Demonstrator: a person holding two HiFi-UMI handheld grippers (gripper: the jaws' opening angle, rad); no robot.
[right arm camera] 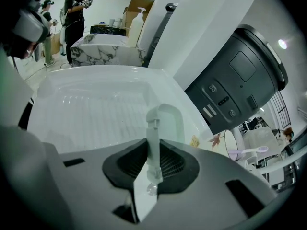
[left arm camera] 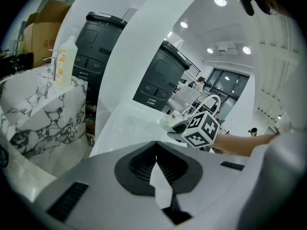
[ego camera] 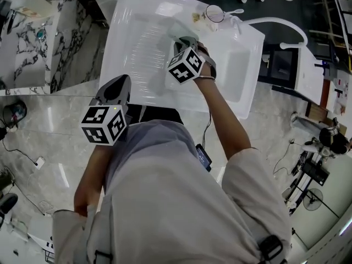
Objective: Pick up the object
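- Two grippers are in the person's hands. The left gripper is nearest, low at the person's left side and well short of the work. Its jaws are pressed together with nothing between them.
- Ahead of it, the person's bare forearm reaches forward with the right gripper. This one is clenched on the object, a thin pale green plastic piece with a hooked top.
- The stem of that piece stands upright between the ribbed pads, and the hook rises clear above them.
- Gripper and object hang over a white washstand, above its ribbed draining side and just beside the sunken basin. No view shows whether the piece touches the surface.
- Beyond them, on the back ledge, stands a white cup with a leaf print. A pale toothbrush lies across its rim.
- An arched white faucet curves over the far right corner of the basin.
- To the left of the washstand stands a marble-patterned counter with a labelled bottle on it.
- Farther back are a dark grey machine, cardboard boxes and people standing on the far side of the room.
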